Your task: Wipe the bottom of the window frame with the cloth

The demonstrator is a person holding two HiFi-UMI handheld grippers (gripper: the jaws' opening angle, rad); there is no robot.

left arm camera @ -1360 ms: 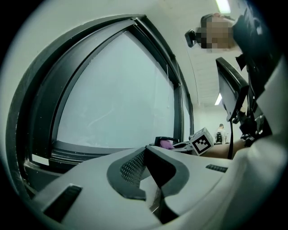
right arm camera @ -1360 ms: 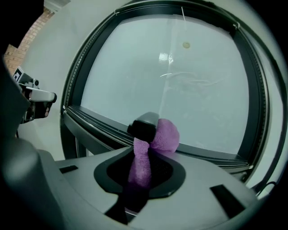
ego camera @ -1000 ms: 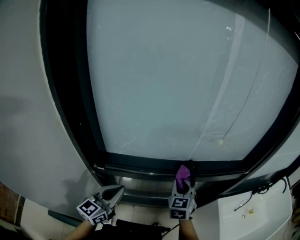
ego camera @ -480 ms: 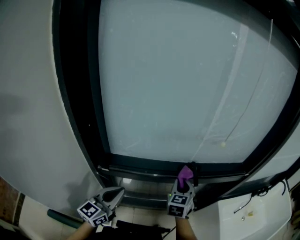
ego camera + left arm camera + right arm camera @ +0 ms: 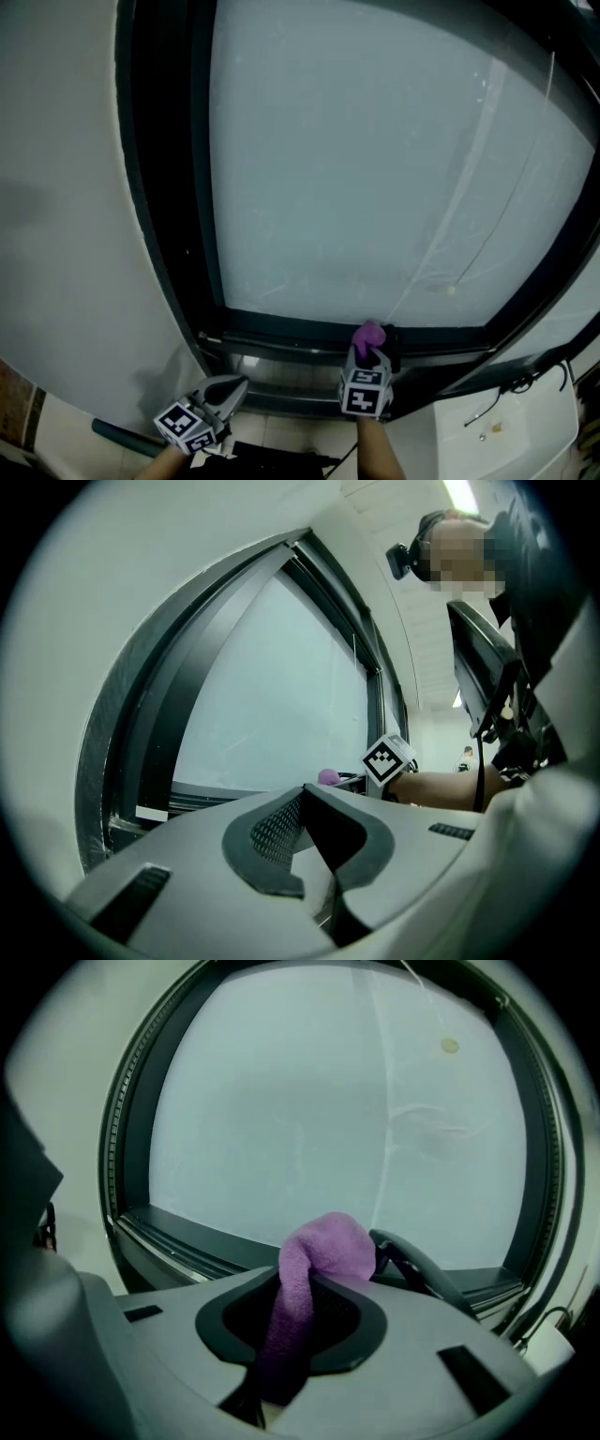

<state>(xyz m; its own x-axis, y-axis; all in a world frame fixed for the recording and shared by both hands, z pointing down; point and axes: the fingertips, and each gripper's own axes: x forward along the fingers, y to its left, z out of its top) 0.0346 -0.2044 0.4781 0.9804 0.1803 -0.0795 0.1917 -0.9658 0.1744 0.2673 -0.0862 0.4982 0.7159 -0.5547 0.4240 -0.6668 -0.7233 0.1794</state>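
- Two grippers in play, and only one is on the job: the right gripper [image 5: 367, 356] has its jaws pinched on a small purple terry cloth [image 5: 314, 1269], with a rounded wad bulging out past the tips.
- That cloth sits at the dark bottom rail of the window frame [image 5: 281, 328], just below the big frosted pane [image 5: 375, 159]. It looks pressed to the rail, but I can't confirm contact.
- Just beside the cloth on its right is a black curved lever handle [image 5: 422, 1274], close enough to get in the way.
- Down low and to the left, the left gripper [image 5: 225, 387] hangs well apart from the rail, jaws closed together with nothing between them.
- Handling call: this cloth should be light, limp and squashy. It ought to mould itself into the rail's grooves, but friction could drag it back out of the jaws.
- Best hold, I'd say, is what we have: a firm pinch on the bunched body with only a short stub out front, so it scrubs rather than flops.
- One snag risk: loose fabric catching on that handle.
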